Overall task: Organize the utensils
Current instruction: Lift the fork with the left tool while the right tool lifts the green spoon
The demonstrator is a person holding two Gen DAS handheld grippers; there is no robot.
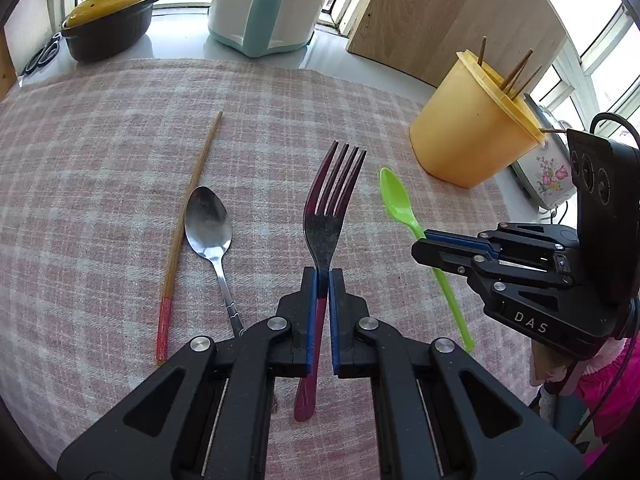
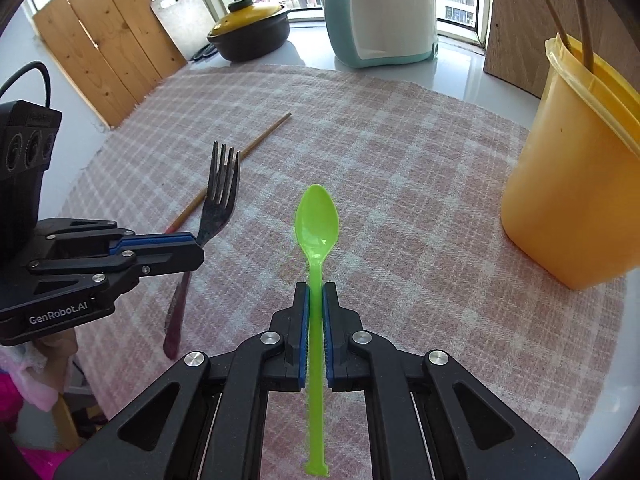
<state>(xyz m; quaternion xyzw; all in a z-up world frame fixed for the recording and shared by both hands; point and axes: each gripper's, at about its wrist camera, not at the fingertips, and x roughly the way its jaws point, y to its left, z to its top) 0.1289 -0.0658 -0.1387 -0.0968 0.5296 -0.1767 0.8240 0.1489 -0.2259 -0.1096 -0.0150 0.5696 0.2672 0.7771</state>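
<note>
Left gripper [image 1: 323,276] pinches the fork [image 1: 328,216], right gripper [image 2: 316,292] pinches the green spoon [image 2: 317,228]; I'd tip handles down over the cup [image 2: 568,184], one at a time.

There is one dark metal fork with a red handle [image 1: 323,216], one shiny silver metal spoon [image 1: 209,224] and one bright green plastic spoon [image 2: 317,232]. One long wooden chopstick with a red end [image 1: 188,216] lies on the cloth. One tall yellow plastic cup [image 1: 468,128] holds four thin brown sticks [image 1: 520,70].
</note>
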